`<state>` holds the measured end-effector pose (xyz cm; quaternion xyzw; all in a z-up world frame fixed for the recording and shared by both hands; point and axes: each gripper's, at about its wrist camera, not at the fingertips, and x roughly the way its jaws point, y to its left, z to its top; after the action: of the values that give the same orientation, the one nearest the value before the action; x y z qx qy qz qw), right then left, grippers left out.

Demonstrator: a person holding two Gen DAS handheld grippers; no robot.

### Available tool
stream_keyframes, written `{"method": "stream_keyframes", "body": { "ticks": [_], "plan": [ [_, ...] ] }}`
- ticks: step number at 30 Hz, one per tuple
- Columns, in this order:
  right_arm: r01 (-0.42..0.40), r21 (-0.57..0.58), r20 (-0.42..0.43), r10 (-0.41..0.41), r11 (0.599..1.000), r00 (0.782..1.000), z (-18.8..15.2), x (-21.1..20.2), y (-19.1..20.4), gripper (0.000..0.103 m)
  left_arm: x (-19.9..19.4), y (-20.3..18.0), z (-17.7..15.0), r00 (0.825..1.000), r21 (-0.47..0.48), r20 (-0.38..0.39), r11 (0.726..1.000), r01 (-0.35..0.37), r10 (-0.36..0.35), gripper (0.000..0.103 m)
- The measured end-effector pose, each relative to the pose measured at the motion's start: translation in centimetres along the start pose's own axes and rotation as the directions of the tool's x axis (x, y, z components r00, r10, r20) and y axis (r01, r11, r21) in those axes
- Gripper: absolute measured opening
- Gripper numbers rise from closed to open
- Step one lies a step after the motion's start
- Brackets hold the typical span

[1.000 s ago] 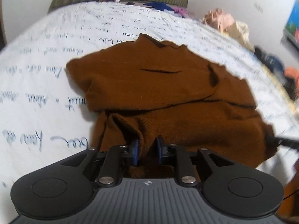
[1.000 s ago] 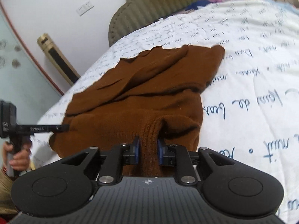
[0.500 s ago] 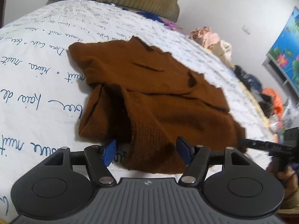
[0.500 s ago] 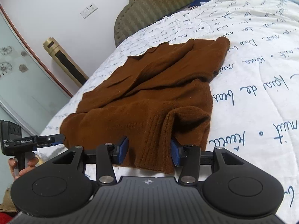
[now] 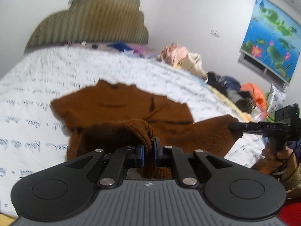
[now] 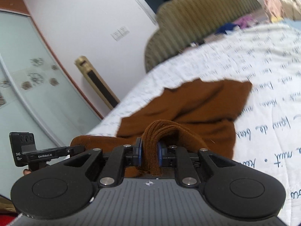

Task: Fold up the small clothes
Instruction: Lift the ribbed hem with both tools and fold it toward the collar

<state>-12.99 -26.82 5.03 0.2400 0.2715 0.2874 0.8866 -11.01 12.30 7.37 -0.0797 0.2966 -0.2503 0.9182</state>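
Note:
A brown knit sweater (image 5: 120, 109) lies spread on the bed, its near hem lifted off the sheet. In the left wrist view my left gripper (image 5: 149, 150) is shut on a bunched fold of that hem. At the right, my right gripper (image 5: 232, 127) holds the hem's other corner, with a hand (image 5: 278, 156) on its grip. In the right wrist view the right gripper (image 6: 149, 151) has its jaws closing, the blue pads pressed on a ribbed strip of the sweater (image 6: 197, 105). The left gripper (image 6: 79, 147) shows at the left edge of the cloth.
The bed sheet (image 5: 47, 71) is white with blue handwriting. A ribbed olive headboard (image 5: 90, 18) stands at the far end. Pink and beige clothes (image 5: 178, 54) and a dark and orange heap (image 5: 244, 94) lie along the right side. A glass door (image 6: 28, 94) is at the left.
Both grippers opened wider around the hem half a second ago and have since shut on it. Both have risen, lifting the near hem off the sheet.

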Motion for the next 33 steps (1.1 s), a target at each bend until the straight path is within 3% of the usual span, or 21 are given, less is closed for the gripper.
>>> {"method": "stream_keyframes", "body": {
  "ticks": [3, 5, 8, 12, 15, 33],
  "plan": [
    [-0.023, -0.013, 0.01, 0.023, 1.0, 1.0, 0.2, -0.9, 0.8, 0.02, -1.1, -0.7, 0.6, 0.999, 0.009, 0.012, 0.999, -0.048, 0.047, 0.009],
    [-0.022, -0.009, 0.003, 0.022, 1.0, 1.0, 0.1, -0.7, 0.8, 0.02, -0.1, -1.3, 1.1, 0.99, 0.025, -0.012, 0.99, -0.138, 0.138, 0.009],
    [0.026, 0.001, -0.006, -0.026, 1.0, 1.0, 0.0, 0.7, 0.5, 0.02, 3.4, -1.9, 1.2, 0.946, 0.061, -0.085, 0.949, -0.309, 0.313, 0.009],
    [0.114, -0.035, 0.01, -0.114, 0.993, 0.993, -0.1, 2.9, 0.6, 0.02, 8.0, -2.0, 1.4, 0.902, 0.065, -0.147, 0.913, -0.402, 0.407, 0.009],
    [0.146, -0.058, 0.023, -0.145, 0.988, 0.989, -0.1, 4.3, 0.8, 0.02, 9.2, -2.1, 1.5, 0.888, 0.06, -0.149, 0.901, -0.43, 0.434, 0.009],
    [0.136, 0.027, 0.062, -0.138, 0.99, 0.989, 1.4, 5.8, -0.8, 0.02, 12.0, -1.6, 3.4, 0.877, 0.065, -0.178, 0.894, -0.443, 0.447, 0.009]
  ]
}}
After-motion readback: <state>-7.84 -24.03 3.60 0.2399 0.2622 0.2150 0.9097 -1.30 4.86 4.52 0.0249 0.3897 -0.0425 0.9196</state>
